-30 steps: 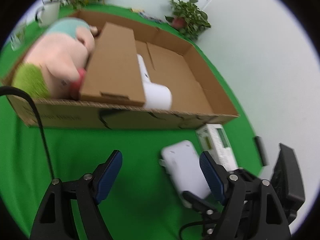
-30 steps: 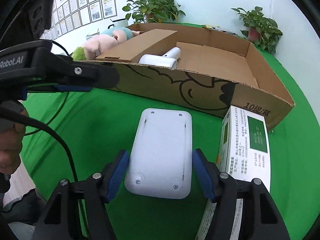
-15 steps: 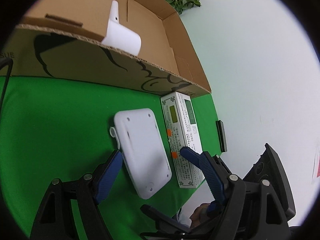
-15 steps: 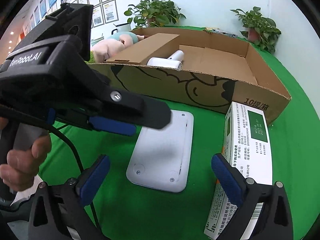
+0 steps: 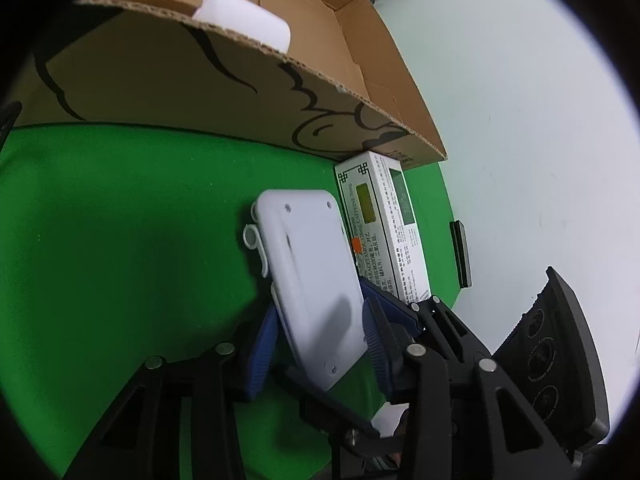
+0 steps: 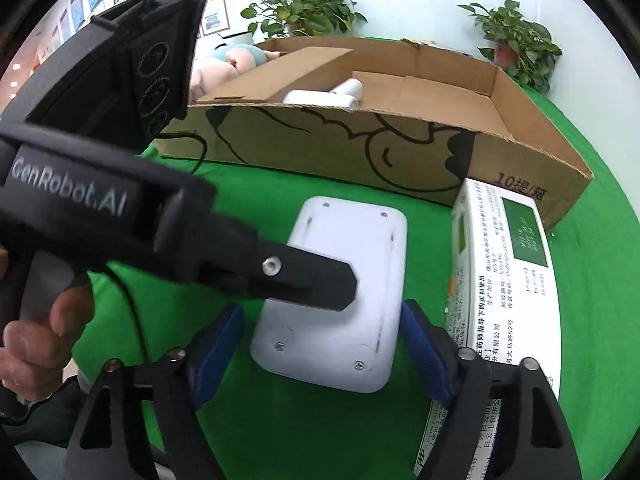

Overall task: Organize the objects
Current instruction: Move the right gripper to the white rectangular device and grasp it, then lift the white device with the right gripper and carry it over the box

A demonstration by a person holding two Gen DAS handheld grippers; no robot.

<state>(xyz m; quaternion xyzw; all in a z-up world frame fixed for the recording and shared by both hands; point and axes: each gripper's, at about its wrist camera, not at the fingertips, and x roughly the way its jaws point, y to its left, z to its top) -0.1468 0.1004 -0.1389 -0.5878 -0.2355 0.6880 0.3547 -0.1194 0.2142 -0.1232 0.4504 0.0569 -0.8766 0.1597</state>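
A flat white plastic device [image 5: 312, 276] lies on the green cloth in front of a long cardboard box [image 5: 224, 92]. My left gripper [image 5: 316, 340] has its blue pads against both long sides of the device's near end. In the right wrist view the device [image 6: 344, 280] lies between the open fingers of my right gripper [image 6: 324, 344], which do not touch it, and the left gripper's body [image 6: 120, 200] reaches over it from the left. A white and green medicine carton [image 6: 504, 276] lies just right of the device.
The cardboard box [image 6: 360, 152] holds a white hair dryer [image 6: 324, 98], a folded cardboard flap and a pink plush toy [image 6: 224, 64]. Potted plants [image 6: 516, 40] stand behind it. A small black object [image 5: 460, 252] lies at the cloth's right edge.
My left gripper swung over and closed on the white device. My right gripper opened, letting go of the device, then narrowed a little around it.
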